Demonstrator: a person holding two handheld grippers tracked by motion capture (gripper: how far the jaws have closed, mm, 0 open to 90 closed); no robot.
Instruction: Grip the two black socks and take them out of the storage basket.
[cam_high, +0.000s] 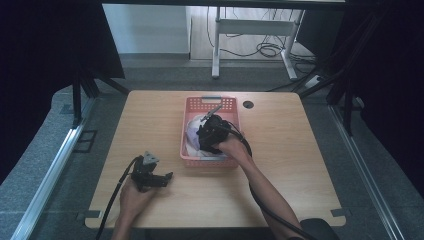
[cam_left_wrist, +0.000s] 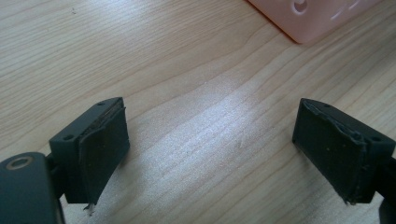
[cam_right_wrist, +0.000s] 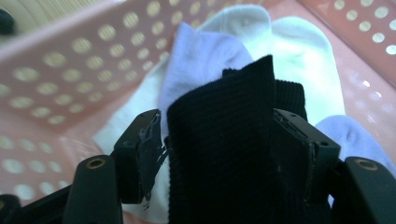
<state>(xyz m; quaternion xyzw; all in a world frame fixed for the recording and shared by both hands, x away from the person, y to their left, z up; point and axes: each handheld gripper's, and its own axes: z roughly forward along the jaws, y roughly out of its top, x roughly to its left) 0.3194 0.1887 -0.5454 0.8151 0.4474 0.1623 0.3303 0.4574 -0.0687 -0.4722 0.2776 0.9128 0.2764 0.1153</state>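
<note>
Your left gripper (cam_high: 161, 178) at 7 o'clock on the table (cam_high: 280, 165), jaws apart over bare wood, your right gripper (cam_right_wrist: 219, 140) inside the pink basket (cam_high: 192, 105) at 12 o'clock, jaws around a black sock (cam_right_wrist: 224, 154), white socks (cam_right_wrist: 299, 56) and lilac socks (cam_right_wrist: 201, 56) beneath.

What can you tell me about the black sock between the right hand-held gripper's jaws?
The black sock is a ribbed knit, dark and soft-looking, bunched into an upright fold that rises between the two jaws of the right hand-held gripper. The pads touch its sides, pinching it. It sits inside the pink basket, on top of white socks and a pale lilac sock. Its lower end is hidden behind the jaws, so its full length cannot be told.
</note>
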